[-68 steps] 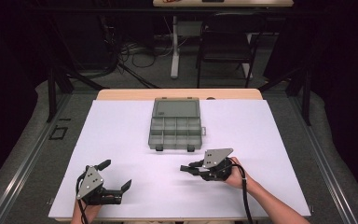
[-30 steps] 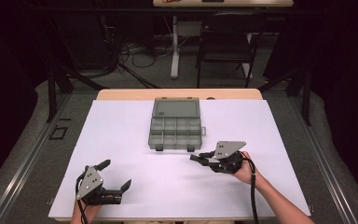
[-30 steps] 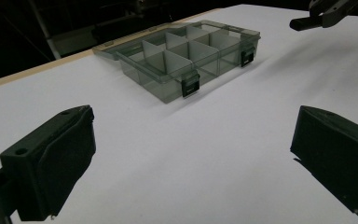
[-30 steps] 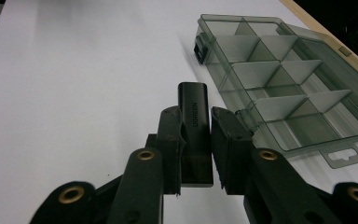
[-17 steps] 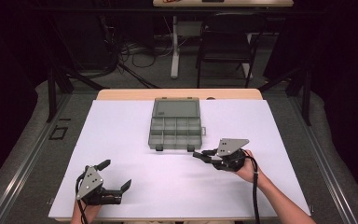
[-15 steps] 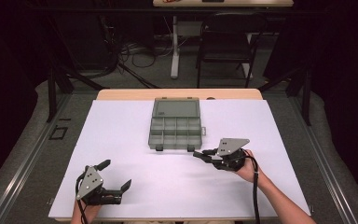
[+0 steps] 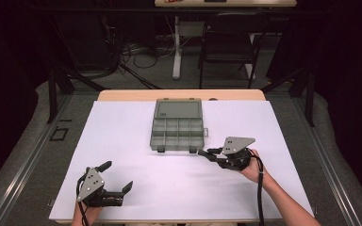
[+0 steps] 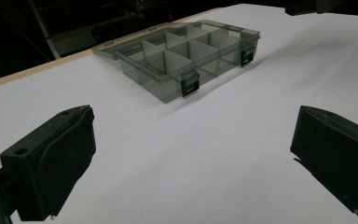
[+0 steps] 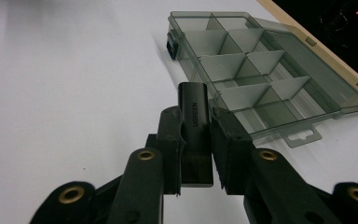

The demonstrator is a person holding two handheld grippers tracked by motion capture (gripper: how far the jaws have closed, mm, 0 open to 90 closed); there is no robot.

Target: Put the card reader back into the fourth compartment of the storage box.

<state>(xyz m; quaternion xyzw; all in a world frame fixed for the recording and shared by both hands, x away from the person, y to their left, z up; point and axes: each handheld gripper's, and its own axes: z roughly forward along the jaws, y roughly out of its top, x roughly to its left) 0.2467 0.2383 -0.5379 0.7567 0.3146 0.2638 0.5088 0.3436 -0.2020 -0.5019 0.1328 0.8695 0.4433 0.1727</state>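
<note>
One black adapter marked UGREEN sits clamped in the right gripper fingers, just short of the open compartment box, near its front right corner. Left gripper: fingers wide, empty, well short of the box. Advice: carry over a near cell, lower upright, then release.

Compartment box sat on the sheet mid-table, toward the far edge, lid lying open behind it. Your right gripper was just right of the box's near right corner, adapter between its jaws, pointing at the box. Your left gripper sat near the front edge, well left and in front of the box.
</note>
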